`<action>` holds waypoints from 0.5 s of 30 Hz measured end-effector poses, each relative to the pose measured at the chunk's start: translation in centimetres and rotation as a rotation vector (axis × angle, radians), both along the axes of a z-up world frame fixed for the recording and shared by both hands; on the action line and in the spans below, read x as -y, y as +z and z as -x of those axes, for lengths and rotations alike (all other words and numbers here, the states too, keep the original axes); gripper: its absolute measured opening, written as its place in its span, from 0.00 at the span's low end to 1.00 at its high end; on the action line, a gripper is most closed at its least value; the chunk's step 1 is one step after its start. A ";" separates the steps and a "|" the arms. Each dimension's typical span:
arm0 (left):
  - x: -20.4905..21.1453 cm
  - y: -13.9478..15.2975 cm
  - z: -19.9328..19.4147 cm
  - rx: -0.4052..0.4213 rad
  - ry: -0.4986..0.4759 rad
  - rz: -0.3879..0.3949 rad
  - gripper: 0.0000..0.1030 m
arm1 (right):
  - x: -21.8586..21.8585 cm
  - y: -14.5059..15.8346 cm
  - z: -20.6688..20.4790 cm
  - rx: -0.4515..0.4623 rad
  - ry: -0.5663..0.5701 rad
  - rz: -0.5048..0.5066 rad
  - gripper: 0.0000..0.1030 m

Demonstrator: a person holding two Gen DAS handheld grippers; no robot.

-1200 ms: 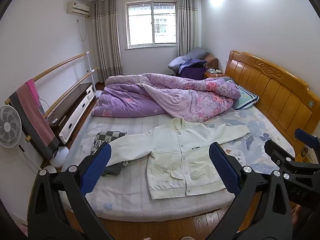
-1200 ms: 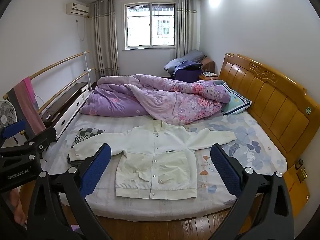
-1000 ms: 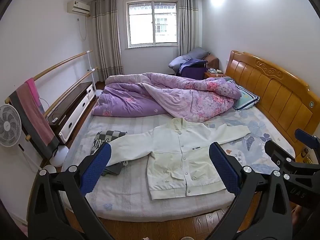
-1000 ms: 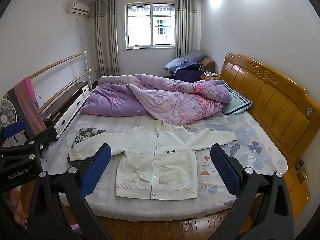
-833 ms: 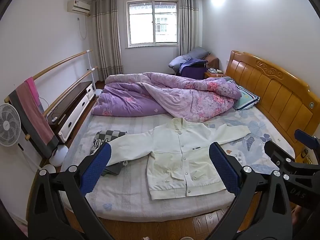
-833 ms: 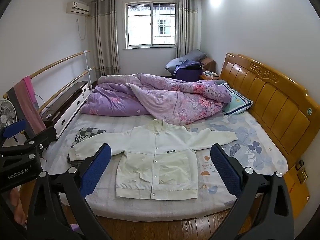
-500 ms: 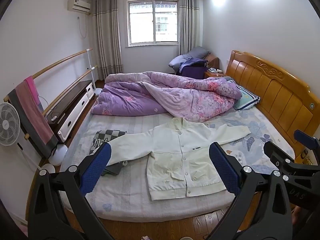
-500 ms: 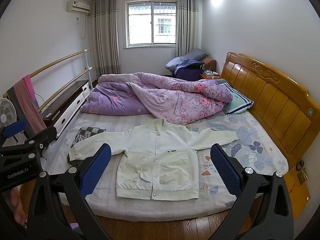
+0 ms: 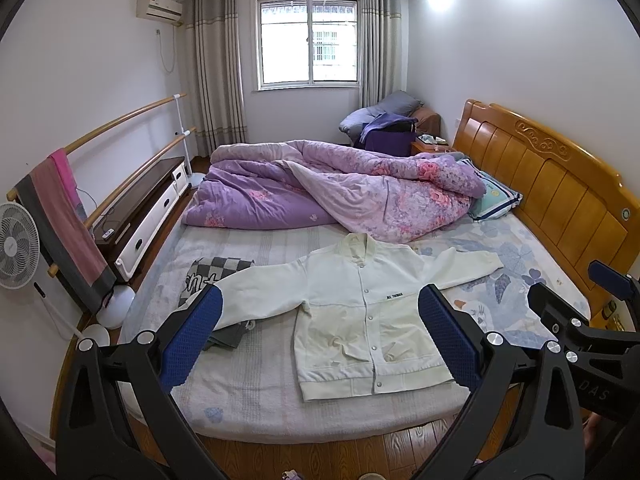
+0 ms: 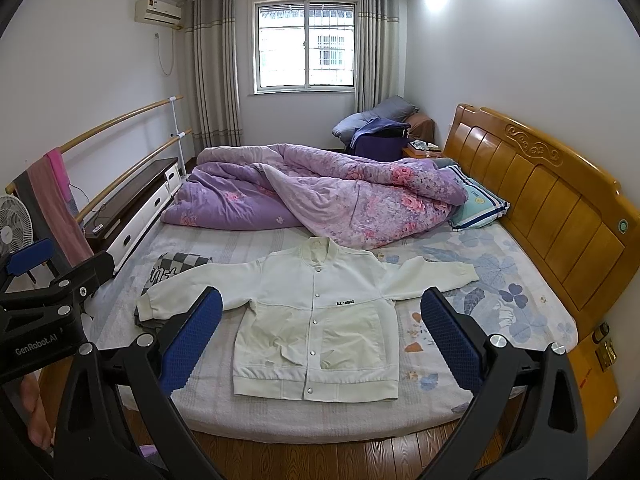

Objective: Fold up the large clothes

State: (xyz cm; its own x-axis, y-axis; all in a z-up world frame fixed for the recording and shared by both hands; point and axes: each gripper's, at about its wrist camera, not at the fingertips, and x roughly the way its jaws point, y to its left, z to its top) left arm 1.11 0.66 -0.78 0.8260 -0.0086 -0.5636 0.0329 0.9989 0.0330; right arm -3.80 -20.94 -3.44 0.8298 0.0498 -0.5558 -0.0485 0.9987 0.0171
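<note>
A cream-white button-up jacket lies flat and face up on the bed, sleeves spread to both sides; it also shows in the right wrist view. My left gripper is open and empty, held back from the bed's near edge, above the wooden floor. My right gripper is open and empty at about the same distance. Each gripper shows at the edge of the other's view.
A crumpled purple floral quilt fills the far half of the bed. A checkered garment lies under the jacket's left sleeve. The wooden headboard is on the right, a low cabinet, rails and a fan on the left.
Both grippers have drifted very slightly; the view has barely shifted. The jacket has not moved and both grippers stay open.
</note>
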 end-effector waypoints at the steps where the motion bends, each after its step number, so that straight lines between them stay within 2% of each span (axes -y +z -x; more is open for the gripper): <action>1: 0.0 -0.1 0.0 0.000 0.000 0.001 0.95 | -0.1 0.0 0.0 -0.001 0.000 0.000 0.93; 15: -0.3 -0.8 -0.2 -0.003 0.001 0.003 0.95 | -0.2 -0.2 -0.2 0.000 0.001 0.001 0.93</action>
